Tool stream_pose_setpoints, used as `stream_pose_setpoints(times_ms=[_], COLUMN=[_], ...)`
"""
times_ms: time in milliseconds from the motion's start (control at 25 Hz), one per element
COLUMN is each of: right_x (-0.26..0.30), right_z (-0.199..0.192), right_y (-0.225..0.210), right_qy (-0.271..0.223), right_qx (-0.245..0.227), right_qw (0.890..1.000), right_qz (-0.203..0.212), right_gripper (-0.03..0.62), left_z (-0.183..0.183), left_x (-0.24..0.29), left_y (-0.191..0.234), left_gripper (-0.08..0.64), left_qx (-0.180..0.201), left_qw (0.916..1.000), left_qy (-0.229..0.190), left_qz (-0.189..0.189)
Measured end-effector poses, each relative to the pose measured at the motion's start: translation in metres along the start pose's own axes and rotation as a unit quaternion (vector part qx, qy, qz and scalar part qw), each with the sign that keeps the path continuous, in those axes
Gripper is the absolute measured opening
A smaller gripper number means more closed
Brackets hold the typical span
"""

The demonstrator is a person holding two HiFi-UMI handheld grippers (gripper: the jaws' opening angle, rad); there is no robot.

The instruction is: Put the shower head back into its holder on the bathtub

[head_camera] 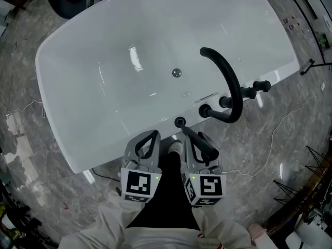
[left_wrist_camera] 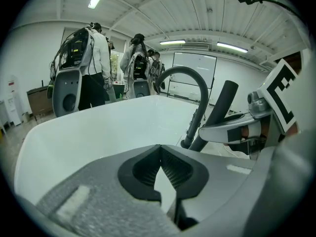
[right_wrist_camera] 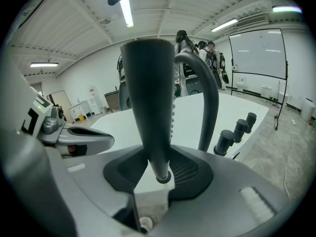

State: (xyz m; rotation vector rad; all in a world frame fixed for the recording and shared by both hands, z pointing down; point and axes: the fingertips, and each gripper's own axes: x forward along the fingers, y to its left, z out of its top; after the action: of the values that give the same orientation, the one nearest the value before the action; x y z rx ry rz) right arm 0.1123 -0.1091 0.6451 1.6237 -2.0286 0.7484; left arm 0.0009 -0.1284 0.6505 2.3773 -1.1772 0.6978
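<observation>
The shower head is being pinched by the right gripper. Its narrow end is being clamped between the ribbed pads, while its wider body is projecting ahead of and above the jaws. The left gripper is being carried just to the left of the right one, with its jaws pressed together on nothing.

The holder, a dark ring in the rim of the bathtub, is lying just ahead of the right jaws and slightly to their left. The arched spout and the knobs are standing ahead and to their right.

The approach to the ring is judged to be the step in hand. It is being done well if the handset is being lined up with the ring's axis before it is being lowered. The pinch is being held firm so the smooth, tapered body is not being allowed to slip or swing. The spout is being given room on the right. The jaws are being parted only once the handset is being borne by the ring.
</observation>
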Motion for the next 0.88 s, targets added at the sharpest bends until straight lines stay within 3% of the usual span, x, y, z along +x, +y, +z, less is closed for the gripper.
stream_pose_setpoints(times_ms=[880], right_x=[0.029], right_z=[-0.02], right_y=[-0.004], right_qy=[0.024], right_qx=[0.002], right_qw=[1.0], right_qz=[0.001], right_gripper=[0.137], left_z=[-0.018], left_x=[0.022], left_y=[0.005], left_gripper=[0.0], left_qx=[-0.012], left_qw=[0.9997], left_qy=[0.018], left_qz=[-0.006])
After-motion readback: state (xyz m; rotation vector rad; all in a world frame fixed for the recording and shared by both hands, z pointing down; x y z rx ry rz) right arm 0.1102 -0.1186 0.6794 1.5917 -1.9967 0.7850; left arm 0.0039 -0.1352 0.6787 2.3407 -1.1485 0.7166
